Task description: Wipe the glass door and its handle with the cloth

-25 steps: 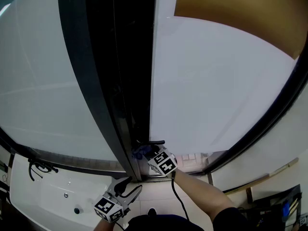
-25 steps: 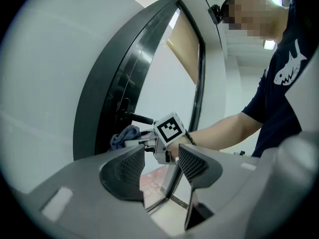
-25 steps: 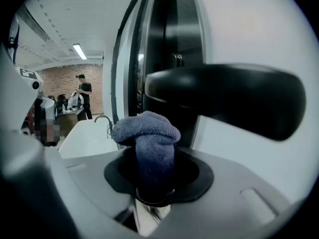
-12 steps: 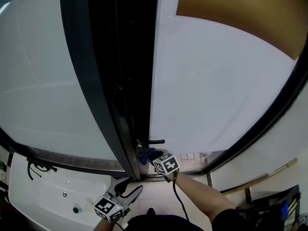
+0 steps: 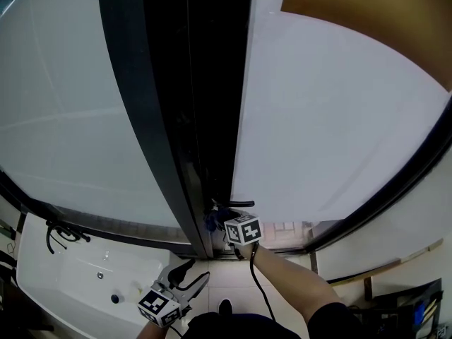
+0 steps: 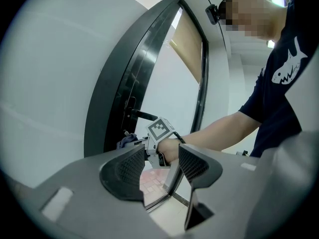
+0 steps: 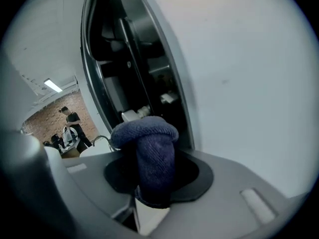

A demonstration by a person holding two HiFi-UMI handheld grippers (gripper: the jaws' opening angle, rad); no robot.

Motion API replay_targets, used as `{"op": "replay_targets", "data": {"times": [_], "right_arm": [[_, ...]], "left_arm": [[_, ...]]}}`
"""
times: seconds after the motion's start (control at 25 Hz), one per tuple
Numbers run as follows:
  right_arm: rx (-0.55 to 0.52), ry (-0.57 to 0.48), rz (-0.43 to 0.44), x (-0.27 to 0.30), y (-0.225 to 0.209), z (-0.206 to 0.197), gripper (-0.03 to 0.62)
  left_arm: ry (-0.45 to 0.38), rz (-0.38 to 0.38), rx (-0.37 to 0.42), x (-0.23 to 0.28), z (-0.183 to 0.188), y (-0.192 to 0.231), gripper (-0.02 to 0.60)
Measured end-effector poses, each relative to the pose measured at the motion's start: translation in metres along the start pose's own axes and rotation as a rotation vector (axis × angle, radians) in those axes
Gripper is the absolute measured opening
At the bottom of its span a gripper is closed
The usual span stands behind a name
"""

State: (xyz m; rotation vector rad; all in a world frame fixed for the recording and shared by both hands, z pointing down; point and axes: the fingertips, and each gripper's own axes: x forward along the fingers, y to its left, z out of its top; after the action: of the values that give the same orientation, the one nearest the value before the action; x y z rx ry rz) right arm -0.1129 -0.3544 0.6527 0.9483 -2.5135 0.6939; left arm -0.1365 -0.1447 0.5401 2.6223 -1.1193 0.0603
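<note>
The glass door has a frosted pane [image 5: 332, 119] set in a dark frame [image 5: 169, 119]. Its black lever handle [image 5: 239, 204] sticks out low on the frame. My right gripper [image 5: 220, 224] is shut on a dark blue cloth [image 5: 214, 221], which is held against the frame just under the handle. In the right gripper view the cloth [image 7: 149, 148] bulges out between the jaws, beside the frame [image 7: 124, 59]. My left gripper [image 5: 192, 272] hangs lower and apart from the door, open and empty. In the left gripper view its jaws [image 6: 160, 171] point at the handle [image 6: 144, 115] and the cloth [image 6: 128, 141].
A white basin [image 5: 78, 281] with a black tap [image 5: 60, 235] sits low at the left. A brown panel [image 5: 367, 27] shows behind the pane's top right. Tiled floor [image 5: 282, 229] is visible through the door's foot. People [image 7: 70, 126] stand far off in the right gripper view.
The head view has shifted, so the door sits further right. My right gripper with the cloth has edged up closer under the handle. The left gripper has stayed put.
</note>
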Motion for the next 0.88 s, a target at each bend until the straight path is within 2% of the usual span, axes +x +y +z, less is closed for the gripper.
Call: {"op": "replay_targets", "data": {"times": [0.08,0.28,0.6,0.76,0.88], "right_arm": [[0.003,-0.039,0.013,-0.007,0.003,0.009,0.13],[-0.068,-0.066,0.023,-0.02,0.004,0.015,0.13],[-0.017,-0.175,0.014,-0.057,-0.012,0.037,0.13],[-0.126,-0.205,-0.008,-0.08,0.003,0.04,0.13],[-0.252,-0.219,0.015,-0.081,0.034,0.046,0.13]], "left_arm": [[0.0,0.004,-0.003,-0.002,-0.001,0.002,0.21],[-0.002,-0.011,0.003,0.005,0.002,-0.002,0.21],[-0.002,-0.044,0.007,0.018,0.007,-0.01,0.21],[-0.001,-0.048,0.016,0.018,0.01,-0.015,0.21],[-0.006,-0.055,0.008,0.018,0.005,-0.013,0.21]]}}
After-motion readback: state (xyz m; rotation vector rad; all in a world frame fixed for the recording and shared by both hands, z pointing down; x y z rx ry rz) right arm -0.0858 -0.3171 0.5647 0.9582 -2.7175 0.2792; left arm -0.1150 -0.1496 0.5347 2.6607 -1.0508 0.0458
